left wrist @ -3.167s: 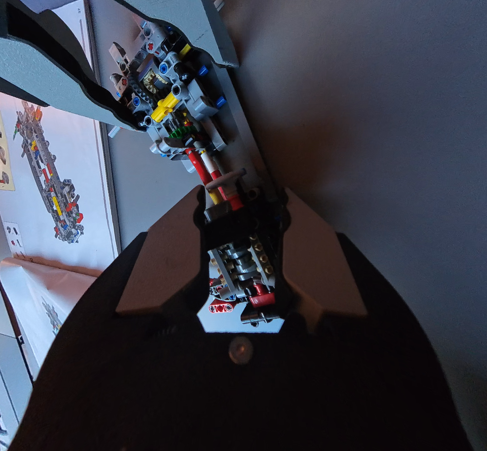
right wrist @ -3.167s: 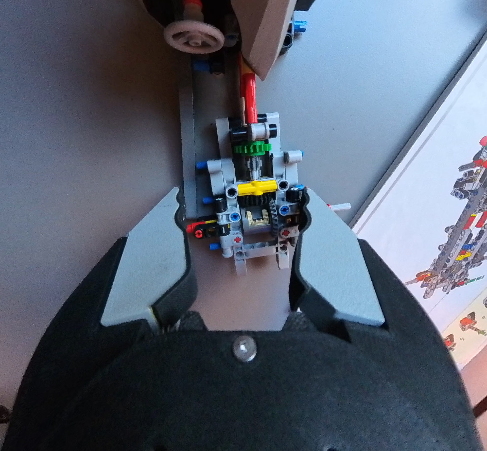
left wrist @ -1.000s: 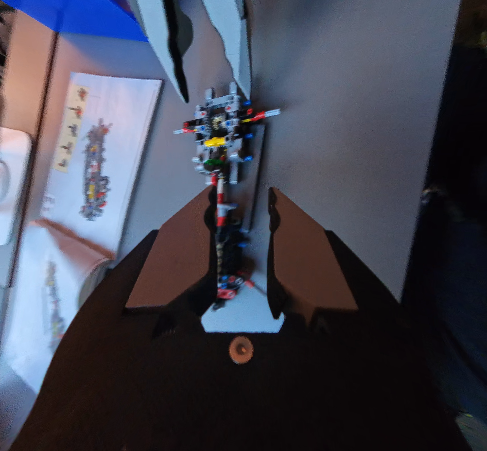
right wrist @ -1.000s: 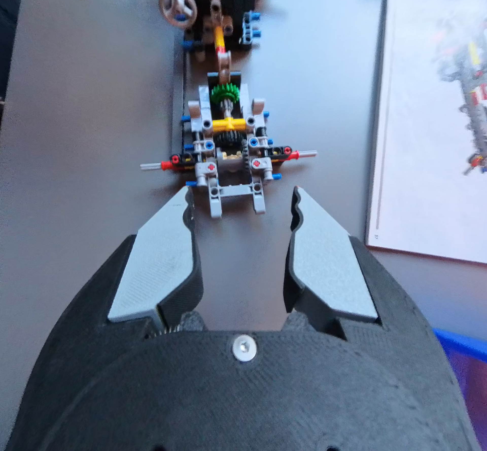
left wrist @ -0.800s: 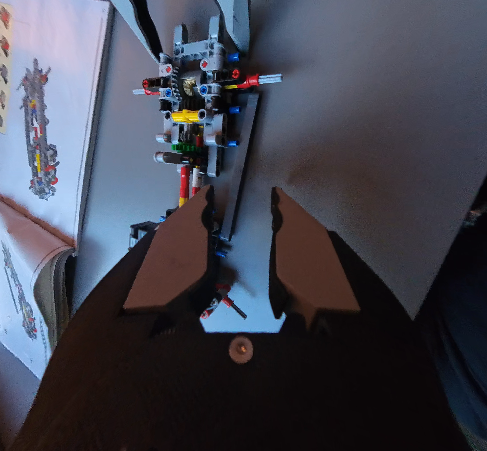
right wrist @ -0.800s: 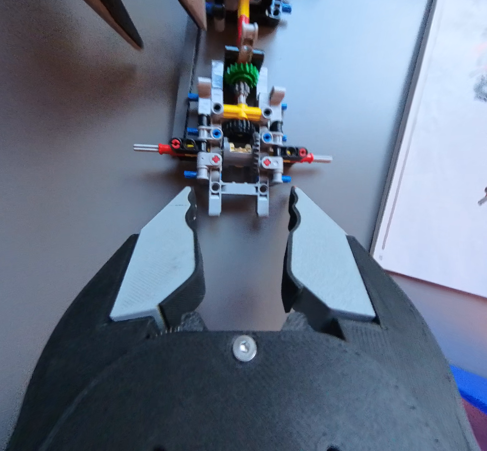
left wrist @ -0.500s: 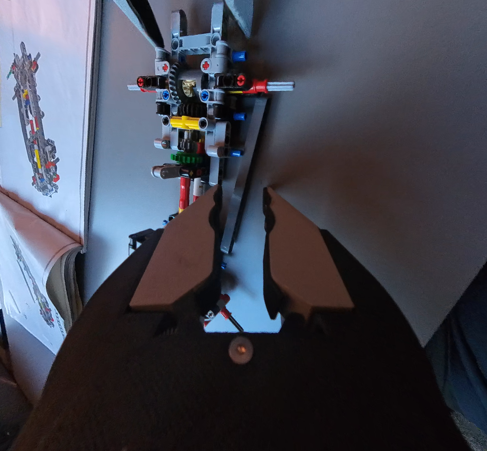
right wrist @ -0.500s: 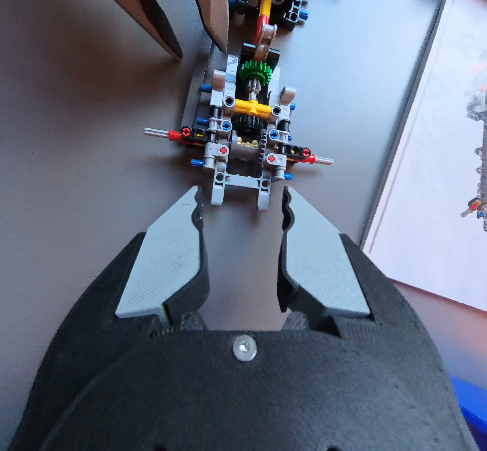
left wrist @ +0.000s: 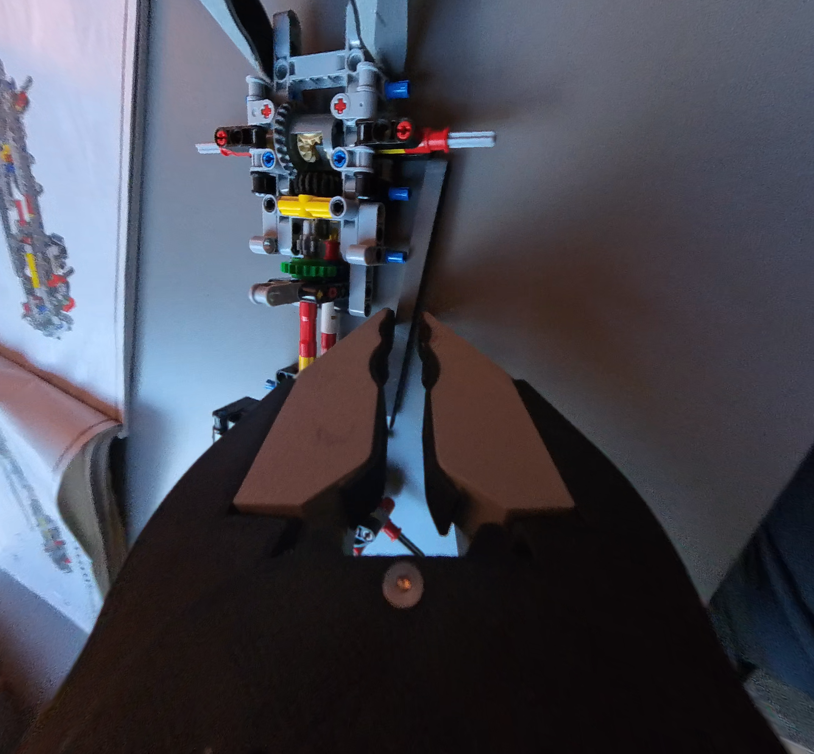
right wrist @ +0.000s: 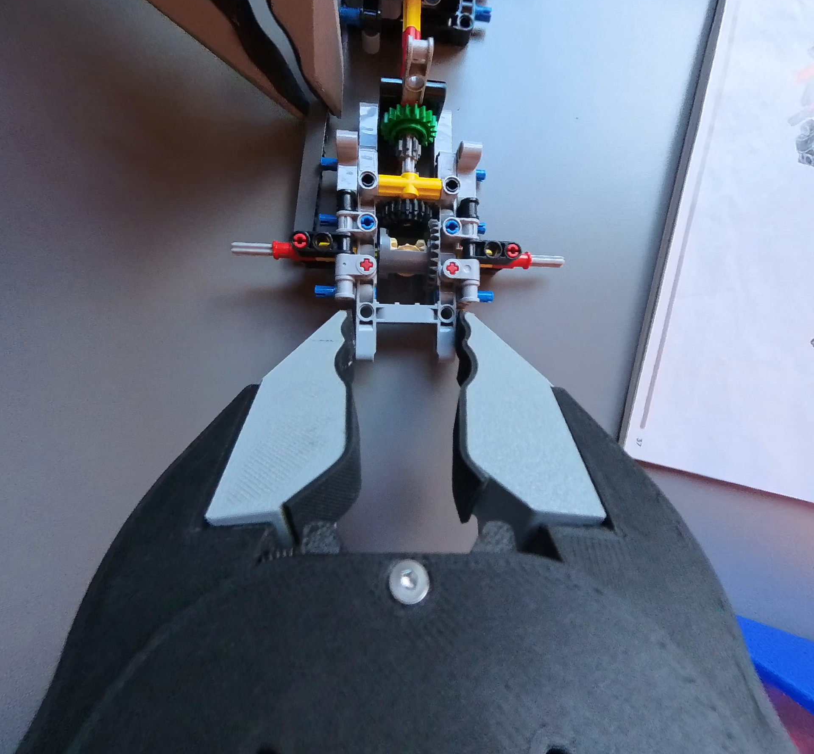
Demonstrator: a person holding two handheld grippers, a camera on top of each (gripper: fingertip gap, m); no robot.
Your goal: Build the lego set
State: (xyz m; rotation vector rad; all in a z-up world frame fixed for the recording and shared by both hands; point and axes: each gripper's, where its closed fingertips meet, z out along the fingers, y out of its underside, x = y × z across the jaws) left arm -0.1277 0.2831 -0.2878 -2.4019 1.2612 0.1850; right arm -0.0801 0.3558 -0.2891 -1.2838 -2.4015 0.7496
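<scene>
Tongs on the right point(right wrist: 405, 327), with pale grey fingers, are partly closed and press on the two rear prongs of a grey toy-brick gear assembly point(right wrist: 407, 221) with a green cog, yellow cross-piece and red axle ends, lying on the grey worktop point(right wrist: 132, 248). Left tongs point(left wrist: 405, 327), with brown fingers, are nearly closed on the long flat grey beam point(left wrist: 420, 239) along the assembly's side. A white instruction booklet point(right wrist: 749, 248) lies nearby.

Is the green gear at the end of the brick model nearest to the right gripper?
No: the green gear sits at the far end of the frame; the right gripper flanks the grey forked end.
</scene>
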